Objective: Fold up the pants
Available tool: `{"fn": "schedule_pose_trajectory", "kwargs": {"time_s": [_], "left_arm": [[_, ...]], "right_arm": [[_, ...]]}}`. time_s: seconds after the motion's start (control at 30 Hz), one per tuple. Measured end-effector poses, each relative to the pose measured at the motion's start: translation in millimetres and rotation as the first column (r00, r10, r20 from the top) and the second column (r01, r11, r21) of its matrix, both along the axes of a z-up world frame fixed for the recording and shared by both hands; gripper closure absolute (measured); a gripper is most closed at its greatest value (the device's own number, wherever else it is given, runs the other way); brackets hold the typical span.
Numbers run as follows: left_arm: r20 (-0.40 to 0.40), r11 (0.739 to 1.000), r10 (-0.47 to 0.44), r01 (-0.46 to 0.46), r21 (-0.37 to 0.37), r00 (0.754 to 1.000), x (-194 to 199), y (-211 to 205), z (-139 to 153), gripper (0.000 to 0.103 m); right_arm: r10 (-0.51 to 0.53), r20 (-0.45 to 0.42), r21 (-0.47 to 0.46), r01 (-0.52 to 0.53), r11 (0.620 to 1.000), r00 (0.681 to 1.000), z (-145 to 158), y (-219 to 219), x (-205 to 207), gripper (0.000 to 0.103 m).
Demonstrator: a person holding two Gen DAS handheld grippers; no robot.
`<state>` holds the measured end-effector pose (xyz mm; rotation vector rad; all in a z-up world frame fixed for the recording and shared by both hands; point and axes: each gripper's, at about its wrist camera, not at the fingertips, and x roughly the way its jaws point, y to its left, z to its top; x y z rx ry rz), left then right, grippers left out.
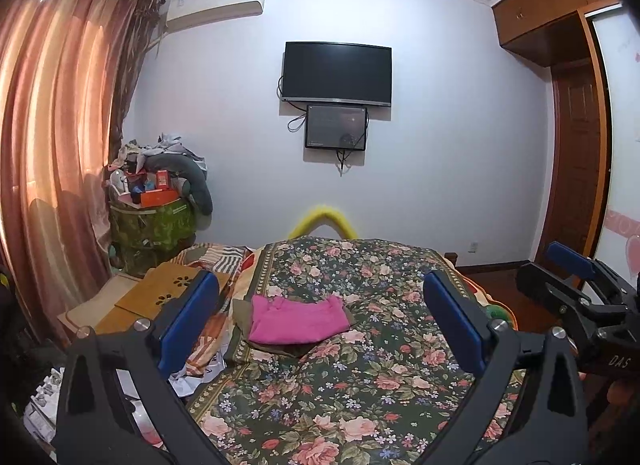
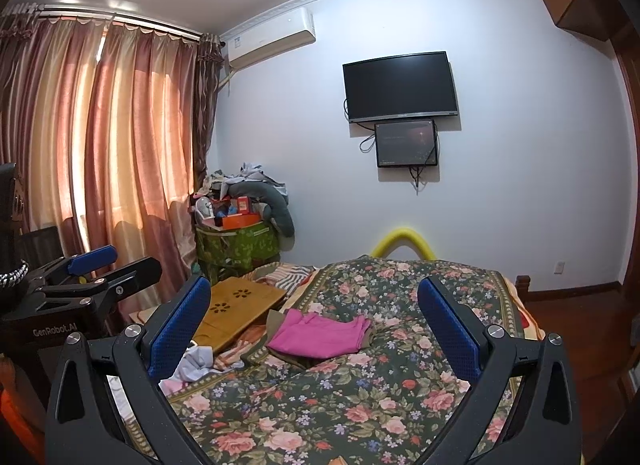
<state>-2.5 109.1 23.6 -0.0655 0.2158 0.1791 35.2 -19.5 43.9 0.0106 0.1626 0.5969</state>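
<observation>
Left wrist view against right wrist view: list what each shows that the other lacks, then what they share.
Only the left wrist view shows the brown door and the right tongs at its edge. Only the right wrist view shows the full curtain rod and the left tongs at its side. Both show the folded pink pants on the floral blanket, the wall TV, the air conditioner, and open tongs holding nothing.

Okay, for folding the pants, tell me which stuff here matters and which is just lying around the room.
Part of the job:
pink pants, folded on the bed
floral bedspread, the work surface
left gripper, open
right gripper, open

Just lying about:
wooden lap tray
olive garment under the pants
green storage bag piled with clutter
wall TV
curtains
</observation>
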Motion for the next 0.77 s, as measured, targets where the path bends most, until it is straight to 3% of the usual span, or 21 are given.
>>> {"fn": "schedule_pose_trajectory", "kwargs": {"time_s": [0.77], "left_arm": [[-0.021,1.0,-0.02,0.021,0.014,1.0,5.8,-9.1,-3.9,0.0]], "right_arm": [[-0.008,-0.012,0.001,0.008,1.0,1.0,-3.4,-6.0,5.3,0.0]]}}
